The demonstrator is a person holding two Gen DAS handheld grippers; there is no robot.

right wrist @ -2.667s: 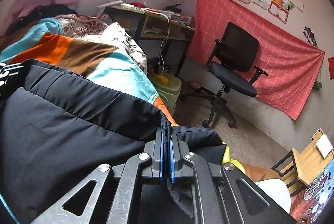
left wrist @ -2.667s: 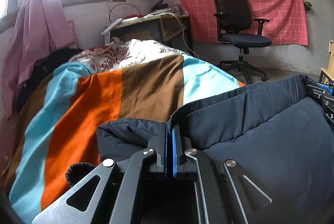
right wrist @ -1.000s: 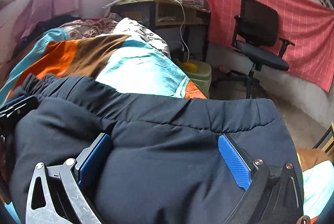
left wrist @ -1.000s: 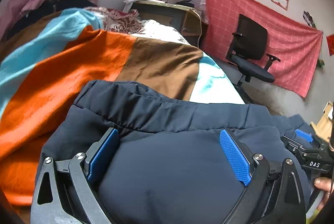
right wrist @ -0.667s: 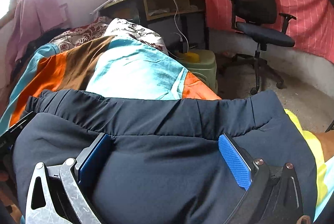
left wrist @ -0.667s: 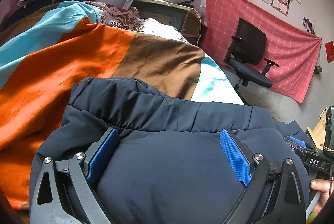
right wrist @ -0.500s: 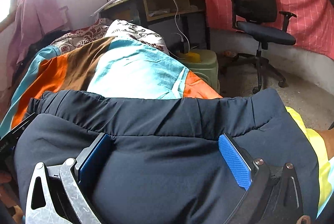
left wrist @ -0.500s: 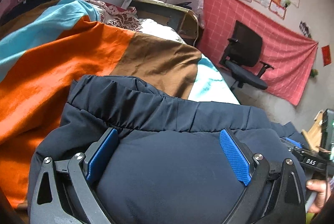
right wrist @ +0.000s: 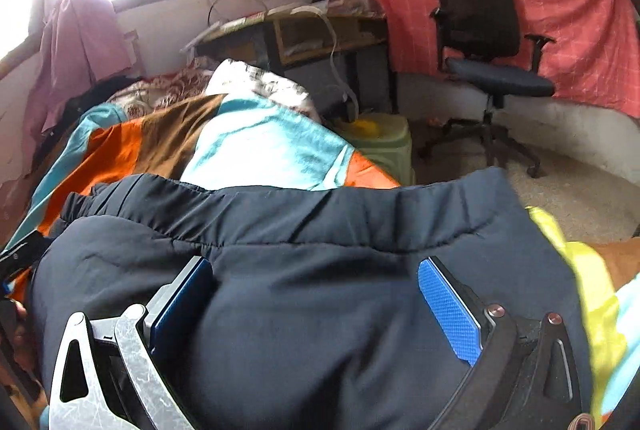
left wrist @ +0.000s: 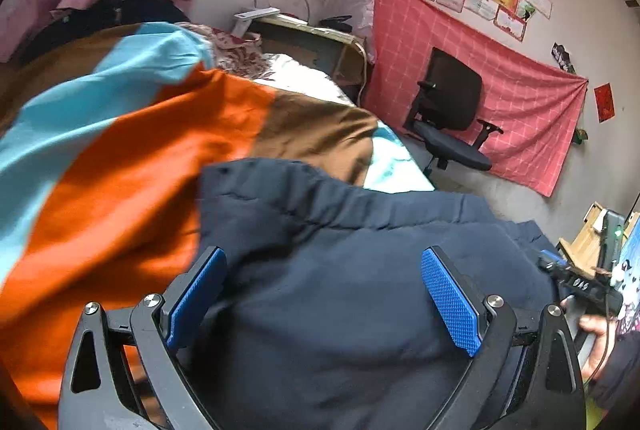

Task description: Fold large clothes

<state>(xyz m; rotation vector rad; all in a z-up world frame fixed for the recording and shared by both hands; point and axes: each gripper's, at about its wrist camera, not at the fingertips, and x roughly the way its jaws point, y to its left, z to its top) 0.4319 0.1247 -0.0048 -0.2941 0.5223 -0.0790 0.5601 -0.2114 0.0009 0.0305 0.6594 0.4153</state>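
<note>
A dark navy padded garment [left wrist: 360, 310] is seen lying across the near end of the striped bedspread [left wrist: 132, 165], directly beneath and ahead of both tongs. The left gripper [left wrist: 324, 300] is spread wide, its blue pads [left wrist: 450, 300] standing apart over the cloth with nothing pinched between them. The right gripper [right wrist: 316, 304] is likewise spread wide above the same garment [right wrist: 320, 290], and no fabric is held by it.

Just beyond the fingertips of both tongs a stitched, gathered band of the garment runs crosswise, and past it only bedspread [right wrist: 260, 145] is seen. The cloth is bulky and doubled-looking under the tongs, so it is judged that at least one fold has been laid and released; how many layers lie there cannot be told, since the near part is hidden by the gripper bodies and the fisheye edges are blurred.

What is left, as far as can be judged: the bundle is still wide, reaching from the left tong's outer side across to the right tong's outer side, where a yellow cloth [right wrist: 580, 270] shows beside it. A further fold to narrow it, and some flattening of the puffed surface, would probably be needed before the task could be called finished.
</note>
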